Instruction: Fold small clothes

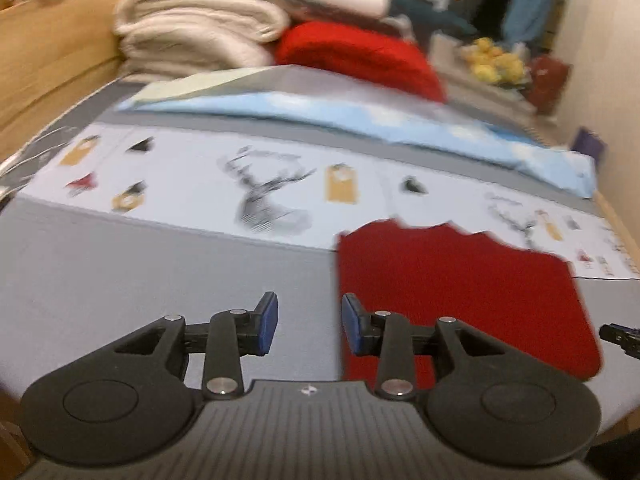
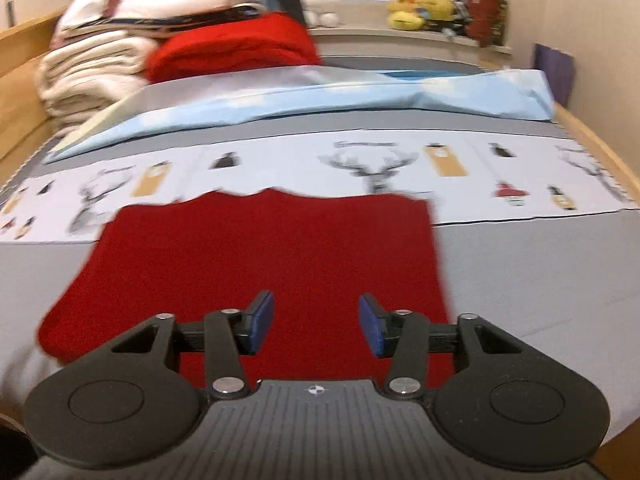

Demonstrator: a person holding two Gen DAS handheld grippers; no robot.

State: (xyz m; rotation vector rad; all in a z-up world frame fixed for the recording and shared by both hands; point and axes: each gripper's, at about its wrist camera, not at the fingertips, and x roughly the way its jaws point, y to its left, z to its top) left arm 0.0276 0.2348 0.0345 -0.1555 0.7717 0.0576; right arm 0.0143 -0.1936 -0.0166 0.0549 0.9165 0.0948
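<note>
A small dark red garment [image 1: 460, 292] lies flat on the grey bedspread [image 1: 140, 280], its far edge uneven. In the left wrist view it fills the lower right, and my left gripper [image 1: 309, 322] hangs above its left edge, open, with nothing between the blue pads. In the right wrist view the same red garment [image 2: 280, 252] spreads across the middle. My right gripper [image 2: 316, 326] hovers over its near part, open and holding nothing. A black piece of the right gripper [image 1: 620, 338] pokes in at the right edge of the left wrist view.
A white band printed with deer [image 2: 376, 168] crosses the bed beyond the garment. Farther back lie a light blue folded sheet [image 2: 320, 96], a bright red blanket [image 2: 232, 48] and a stack of cream towels [image 2: 92, 68]. Wooden bed rails [image 1: 48, 60] run along the sides; yellow plush toys [image 2: 420, 8] sit on a shelf.
</note>
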